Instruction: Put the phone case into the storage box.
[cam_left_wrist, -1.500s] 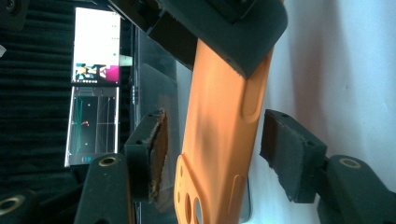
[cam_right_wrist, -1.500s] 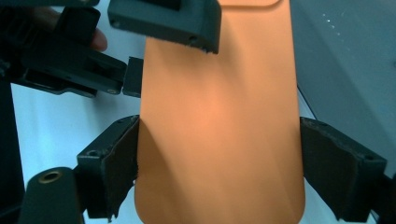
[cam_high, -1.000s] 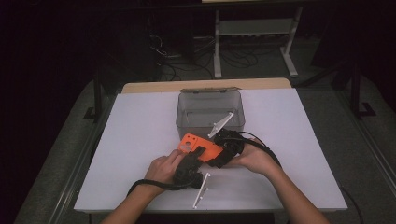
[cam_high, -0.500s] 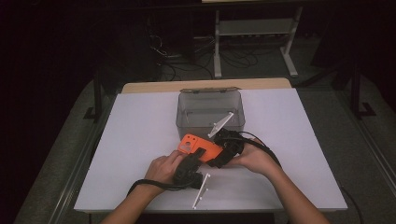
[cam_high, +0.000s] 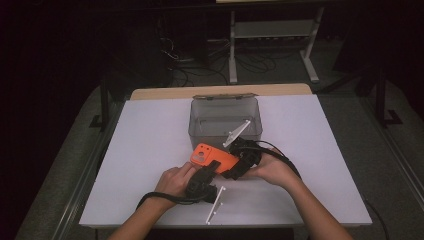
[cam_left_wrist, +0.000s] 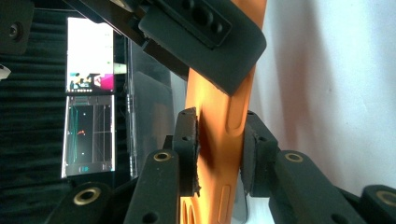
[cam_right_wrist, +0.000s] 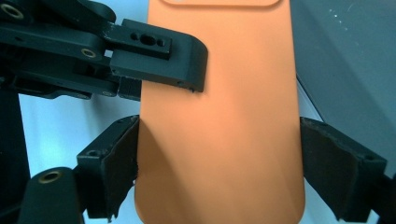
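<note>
Since the left gripper (cam_high: 214, 168) has just been closing its jaws and now pinches the orange phone (cam_left_wrist: 219, 140) across its thin faces, any twist of that hand could lever the phone out of the right gripper (cam_right_wrist: 219, 182), whose jaws hold it wide across its side edges. A slack hold there would let it slip onto the white bench (cam_high: 150, 150) just in front of the grey bin (cam_high: 225, 120). Beyond, a careless swing might strike the bin wall.
</note>
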